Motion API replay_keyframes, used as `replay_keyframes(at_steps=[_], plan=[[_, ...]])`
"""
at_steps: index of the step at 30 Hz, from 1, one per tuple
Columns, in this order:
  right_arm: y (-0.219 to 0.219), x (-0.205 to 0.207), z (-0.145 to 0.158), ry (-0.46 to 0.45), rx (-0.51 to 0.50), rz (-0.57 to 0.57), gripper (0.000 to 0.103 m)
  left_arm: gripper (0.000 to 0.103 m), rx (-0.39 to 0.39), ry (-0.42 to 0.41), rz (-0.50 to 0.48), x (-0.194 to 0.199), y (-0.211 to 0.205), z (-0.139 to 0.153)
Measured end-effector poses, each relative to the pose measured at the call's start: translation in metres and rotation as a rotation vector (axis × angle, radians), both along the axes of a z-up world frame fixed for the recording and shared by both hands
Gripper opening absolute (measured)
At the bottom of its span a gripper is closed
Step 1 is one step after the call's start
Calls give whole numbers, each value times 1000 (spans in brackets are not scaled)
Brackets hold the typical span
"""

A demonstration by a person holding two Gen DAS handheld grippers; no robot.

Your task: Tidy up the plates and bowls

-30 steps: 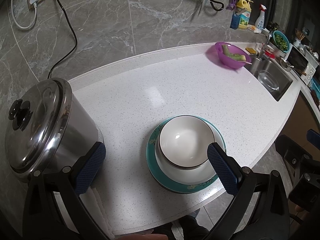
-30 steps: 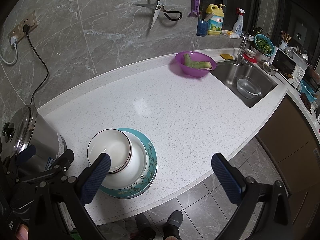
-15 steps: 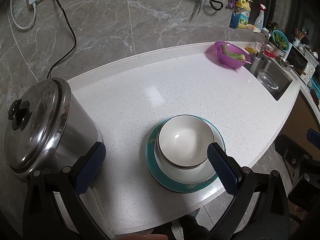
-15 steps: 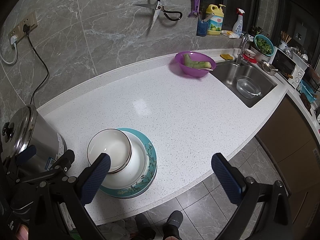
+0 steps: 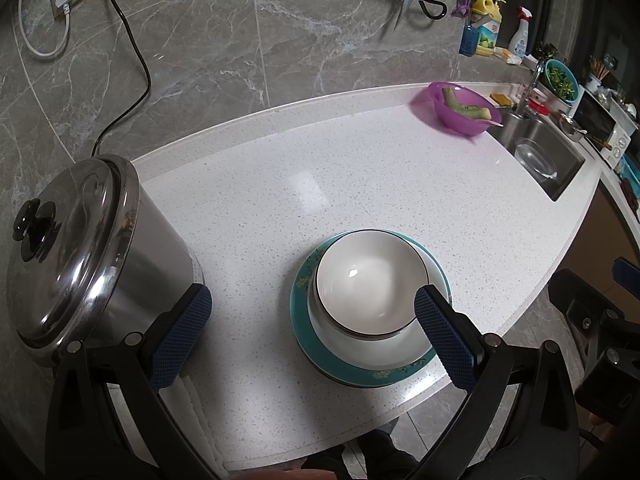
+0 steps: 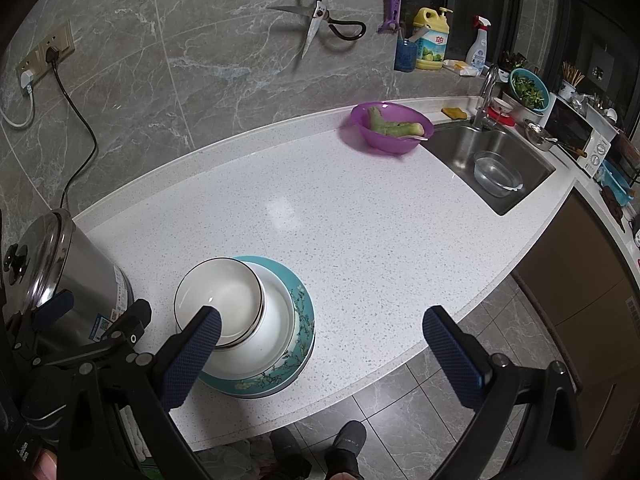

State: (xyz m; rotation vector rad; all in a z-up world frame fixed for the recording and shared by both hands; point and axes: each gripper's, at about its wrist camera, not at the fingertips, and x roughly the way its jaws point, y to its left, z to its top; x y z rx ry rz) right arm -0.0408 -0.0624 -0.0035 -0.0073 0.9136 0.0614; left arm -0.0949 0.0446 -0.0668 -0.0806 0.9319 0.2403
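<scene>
White bowl nested on teal plate on table; left gripper and right gripper both spread wide, empty

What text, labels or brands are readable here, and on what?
Nothing reads with certainty.
Yellow detergent bottle: red label characters, too blurred to quote.
White spray bottle: label print too small.
Steel pot: sticker with small print and a QR-like square, unreadable.
White oven: dial markings unreadable.

Overhead light is glaring off the white countertop and steel pot lid; fisheye distortion is bending edges, corners are darkening, focus is holding sharp.
</scene>
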Motion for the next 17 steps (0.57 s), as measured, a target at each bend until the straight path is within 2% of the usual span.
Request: replay_keyframes(at_steps=[17], plan=[[0,4,-3,6,-3,2,103,103,-6,1,-7,6,1,-1]])
